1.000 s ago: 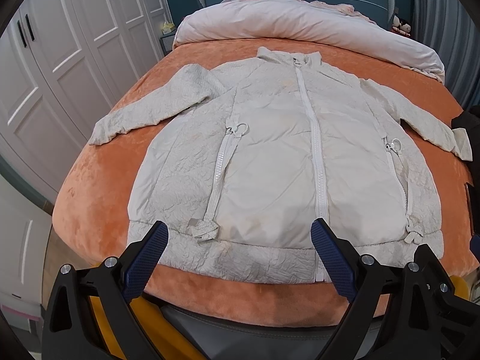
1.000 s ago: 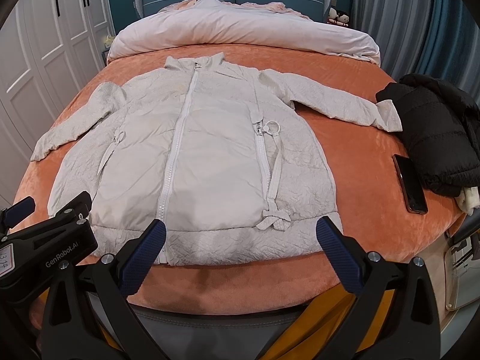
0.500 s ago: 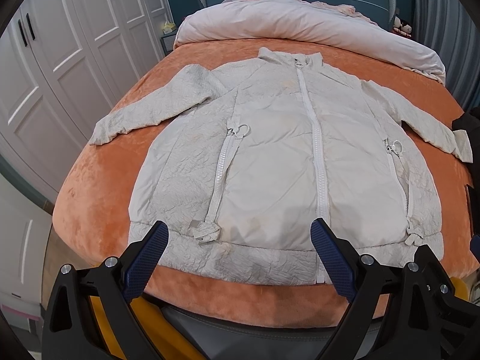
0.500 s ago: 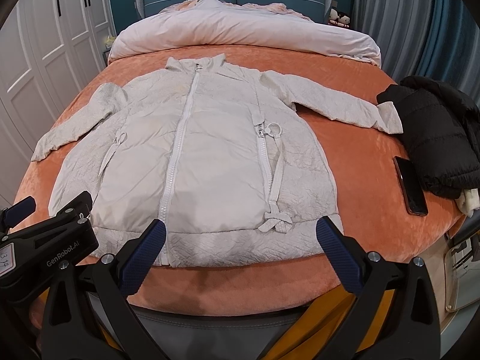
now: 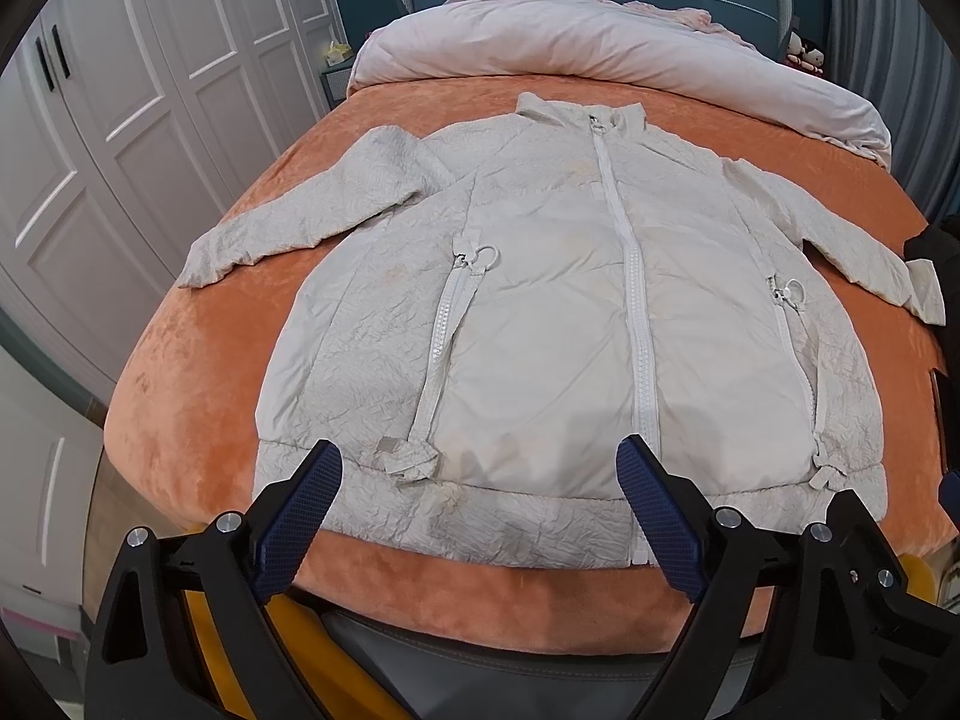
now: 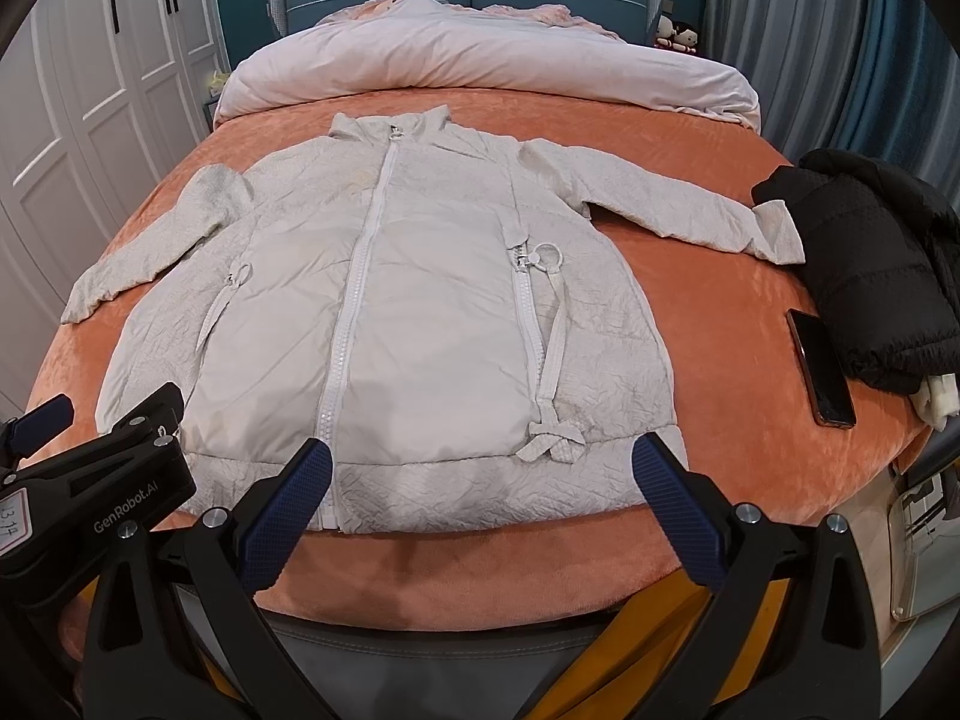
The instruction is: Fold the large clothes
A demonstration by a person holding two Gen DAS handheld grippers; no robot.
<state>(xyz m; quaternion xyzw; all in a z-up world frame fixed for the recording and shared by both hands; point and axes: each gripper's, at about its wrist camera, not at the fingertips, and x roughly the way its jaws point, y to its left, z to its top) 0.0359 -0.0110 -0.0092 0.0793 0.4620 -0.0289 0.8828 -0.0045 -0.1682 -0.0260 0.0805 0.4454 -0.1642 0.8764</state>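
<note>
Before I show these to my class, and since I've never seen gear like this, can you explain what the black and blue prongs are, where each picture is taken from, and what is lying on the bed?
There is no robot here. A person holds a handheld two-finger claw in each hand, and each claw carries a wide-angle camera looking forward along its fingers.

One picture comes from the left claw, the other from the right claw. The blue-padded prongs at the bottom of each picture are that claw's own fingers. Both claws are open and hold nothing. The right camera also catches the left claw at its lower left.

On the orange bedspread lies a pale grey zip-up jacket, flat, front up, zipped, sleeves spread out. To its right are a black puffer jacket and a smartphone. A rolled pink duvet lies across the head of the bed.
</note>
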